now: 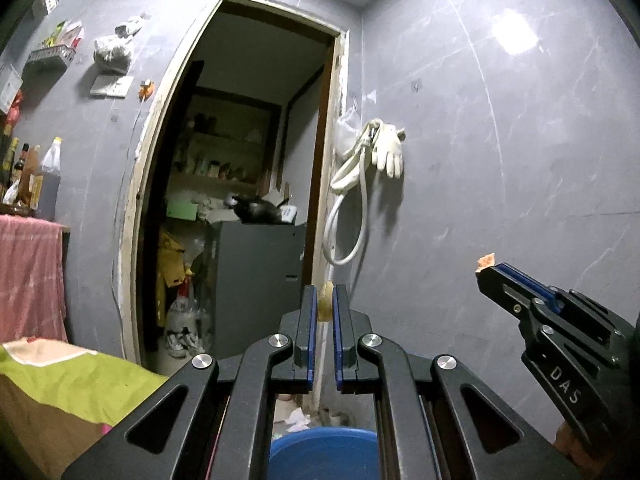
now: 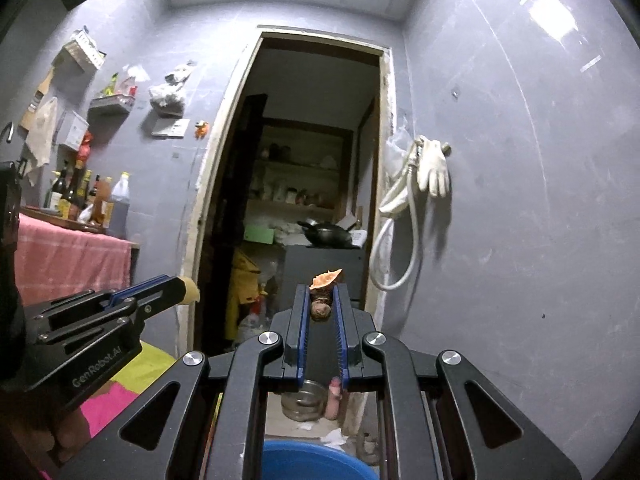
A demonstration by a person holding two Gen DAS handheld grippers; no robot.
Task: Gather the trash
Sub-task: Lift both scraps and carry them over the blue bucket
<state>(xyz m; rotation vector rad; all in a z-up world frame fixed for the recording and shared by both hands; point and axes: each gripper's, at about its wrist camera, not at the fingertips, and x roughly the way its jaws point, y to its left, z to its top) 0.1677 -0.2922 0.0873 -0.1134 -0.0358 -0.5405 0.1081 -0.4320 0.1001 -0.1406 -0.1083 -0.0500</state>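
My left gripper (image 1: 323, 294) is shut on a small pale yellow scrap (image 1: 325, 300), held in the air facing a doorway. It shows at the left of the right wrist view (image 2: 182, 286), with the yellow scrap (image 2: 191, 290) at its tip. My right gripper (image 2: 323, 294) is shut on a brown and orange peel scrap (image 2: 322, 300). It shows at the right of the left wrist view (image 1: 486, 270), with the orange scrap (image 1: 485, 261) sticking out. A blue basin (image 1: 324, 454) sits below both grippers, also seen in the right wrist view (image 2: 316, 460).
An open doorway (image 2: 312, 200) leads to a dark storage room with a grey cabinet (image 1: 260, 280). White gloves and a hose (image 2: 424, 176) hang on the grey wall. A pink-covered counter with bottles (image 2: 80, 200) is at left. A metal bowl (image 2: 304, 400) lies on the floor.
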